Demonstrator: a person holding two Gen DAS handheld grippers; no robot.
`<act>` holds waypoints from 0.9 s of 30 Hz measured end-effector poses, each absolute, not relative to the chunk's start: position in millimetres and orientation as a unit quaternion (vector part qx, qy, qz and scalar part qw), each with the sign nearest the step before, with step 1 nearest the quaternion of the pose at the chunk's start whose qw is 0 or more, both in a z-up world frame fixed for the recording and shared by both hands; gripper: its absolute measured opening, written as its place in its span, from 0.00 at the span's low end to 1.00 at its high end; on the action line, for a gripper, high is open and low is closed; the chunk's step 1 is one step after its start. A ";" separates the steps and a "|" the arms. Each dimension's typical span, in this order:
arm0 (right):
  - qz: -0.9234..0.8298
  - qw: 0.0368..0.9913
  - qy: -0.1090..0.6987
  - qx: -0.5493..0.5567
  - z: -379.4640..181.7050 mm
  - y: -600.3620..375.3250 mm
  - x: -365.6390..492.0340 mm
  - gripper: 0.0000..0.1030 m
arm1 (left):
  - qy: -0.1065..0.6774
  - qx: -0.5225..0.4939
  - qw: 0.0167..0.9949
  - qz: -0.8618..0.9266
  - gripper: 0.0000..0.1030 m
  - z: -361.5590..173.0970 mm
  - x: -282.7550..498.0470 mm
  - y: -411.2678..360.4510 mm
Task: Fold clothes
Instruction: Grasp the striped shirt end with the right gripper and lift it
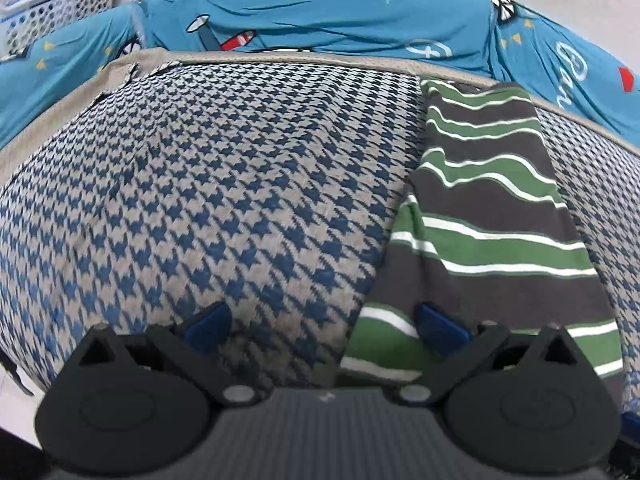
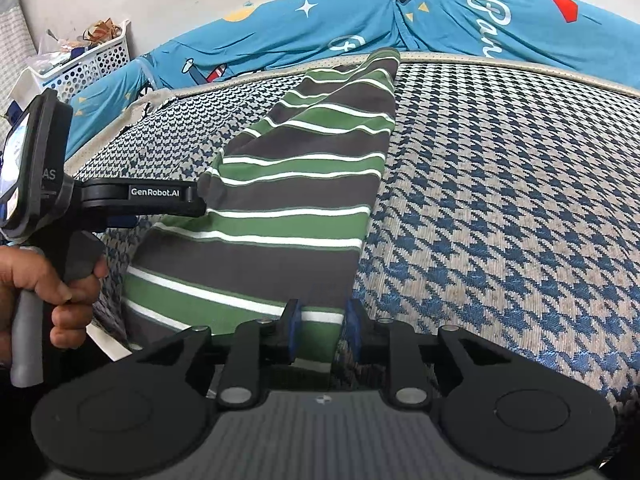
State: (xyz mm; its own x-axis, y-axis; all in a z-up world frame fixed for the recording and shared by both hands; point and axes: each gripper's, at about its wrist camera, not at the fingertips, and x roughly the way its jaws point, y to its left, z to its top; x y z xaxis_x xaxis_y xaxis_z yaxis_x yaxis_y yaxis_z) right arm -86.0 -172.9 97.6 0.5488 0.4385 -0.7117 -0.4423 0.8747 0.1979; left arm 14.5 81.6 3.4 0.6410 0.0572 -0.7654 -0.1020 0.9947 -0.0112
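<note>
Houndstooth cover [image 1: 208, 184]: blue-and-beige woven surface with a beige piped border, filling most of both wrist views; it bears the garment.

Teal bedding [image 1: 328, 12]: printed with stars, rockets and white script; bunched along the far edge of the houndstooth cover.

Striped garment [image 2: 288, 200]: grey, green and white bands, folded lengthwise into a long narrow strip. It lies flat on the houndstooth cover, running from the near edge away toward the beige border, its far end tapering and just reaching that border.

White basket [image 2: 92, 60]: perforated plastic, holding mixed clutter; stands at the far left beyond the teal bedding, against a pale wall.

Left gripper [image 1: 322, 326]: black body, blue pads. Jaws spread wide and holding nothing. One pad is over bare houndstooth, the other over the near left part of the striped garment. In the right wrist view its black frame sits at the garment's left edge, carried by a person's hand [image 2: 48, 280] wrapped round a grey grip.

Right gripper [image 2: 322, 328]: black body, blue pads. Jaws narrowly parted, with the garment's near right edge between them; the pads stand beside the cloth, and whether they press on it cannot be told.
</note>
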 end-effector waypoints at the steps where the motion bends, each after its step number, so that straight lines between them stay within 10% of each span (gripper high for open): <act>1: 0.250 0.879 0.405 -0.002 97.4 -173.3 -86.0 0.24 | 0.419 -0.024 0.906 0.046 1.00 2.9 12.3 80.8; 27: 0.320 0.863 0.391 -0.005 120.9 -175.2 -54.2 0.34 | 0.388 -0.046 0.920 0.041 1.00 20.1 -3.0 64.0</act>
State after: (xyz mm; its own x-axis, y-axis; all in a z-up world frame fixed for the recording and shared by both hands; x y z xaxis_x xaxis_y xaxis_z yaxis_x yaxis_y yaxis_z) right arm -54.2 -175.2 120.9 0.4895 0.5481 -0.6782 -0.5560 0.7953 0.2414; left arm -3.0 64.0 20.1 0.6959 0.0401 -0.7170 -0.1119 0.9923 -0.0531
